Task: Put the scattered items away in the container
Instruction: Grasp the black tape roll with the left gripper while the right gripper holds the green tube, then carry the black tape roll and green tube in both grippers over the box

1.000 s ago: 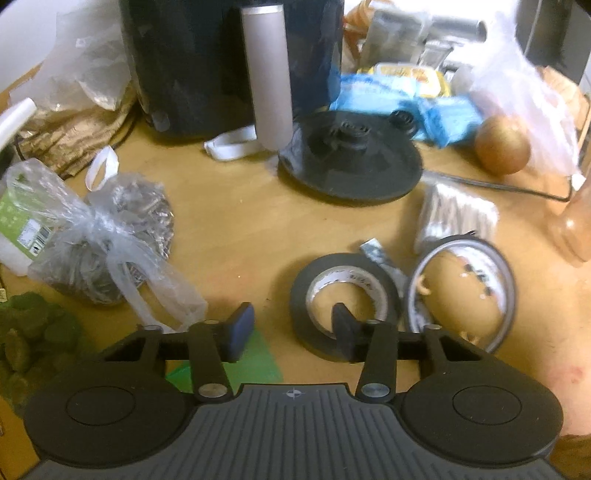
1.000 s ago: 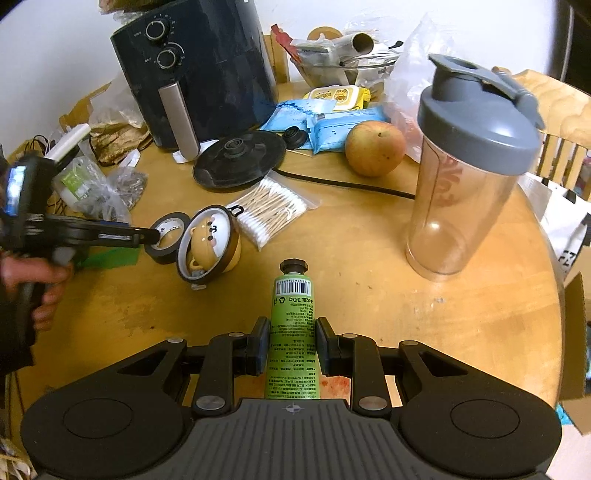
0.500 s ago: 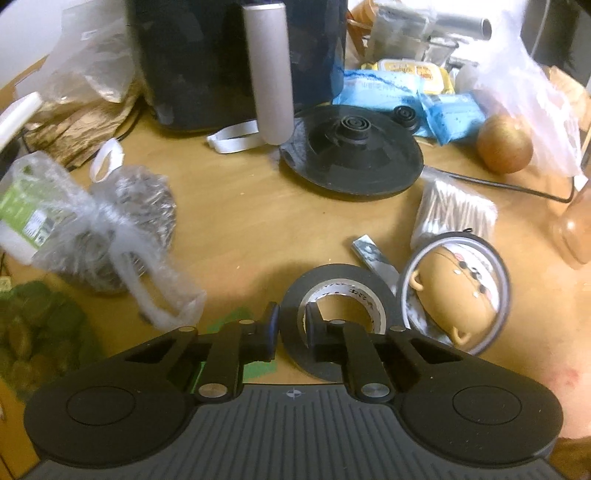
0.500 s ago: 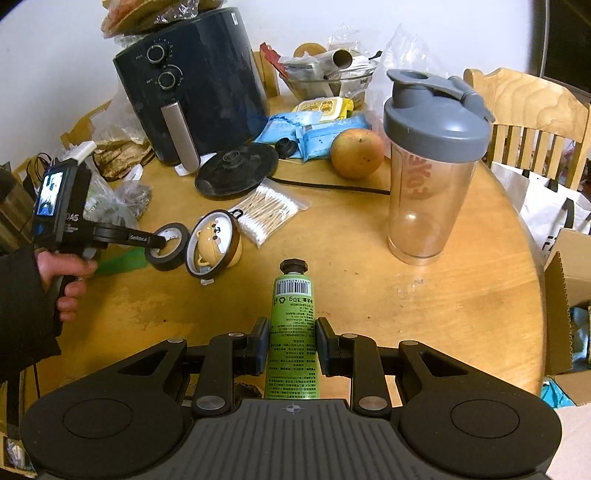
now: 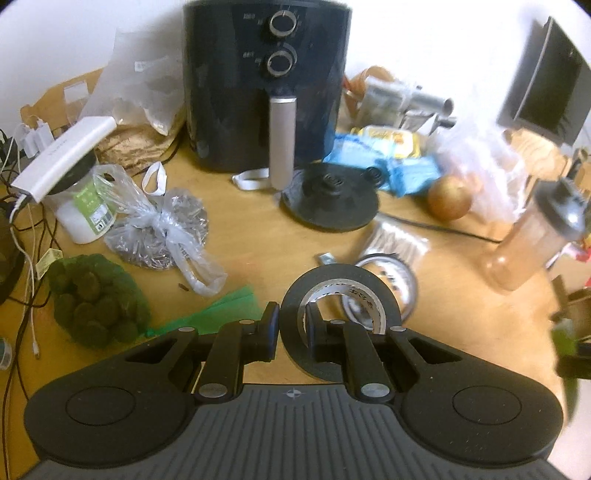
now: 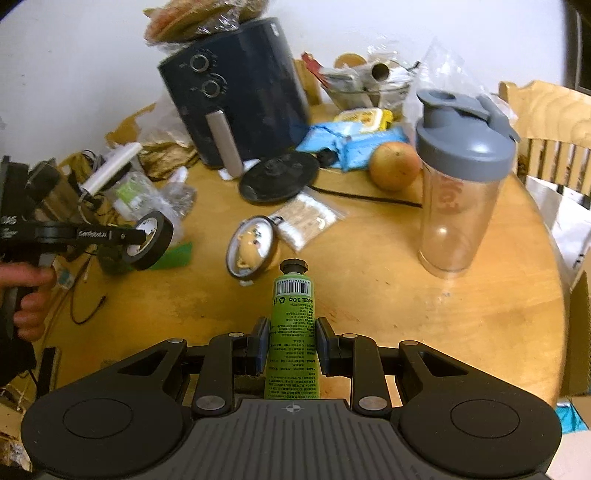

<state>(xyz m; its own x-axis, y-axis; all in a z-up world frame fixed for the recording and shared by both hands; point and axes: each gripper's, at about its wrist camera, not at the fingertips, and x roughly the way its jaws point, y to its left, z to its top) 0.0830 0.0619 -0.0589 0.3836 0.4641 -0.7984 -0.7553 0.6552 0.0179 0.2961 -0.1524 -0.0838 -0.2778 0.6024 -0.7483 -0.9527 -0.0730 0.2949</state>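
Tape (image 5: 341, 291), flat on the table (image 6: 388, 295) earlier, now hangs lifted, its wall pinched by left gripper (image 5: 291, 325); thin grip may slip. Right gripper (image 6: 291, 345) clamps tube (image 6: 293, 325).

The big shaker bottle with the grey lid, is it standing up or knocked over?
Standing up. The shaker bottle rests on its base on the wooden table, its grey lid on top, and it looks empty inside.

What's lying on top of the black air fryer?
A clear-wrapped bundle of flat brownish items sits on the air fryer. The picture's edge crops it, and its contents are unclear.
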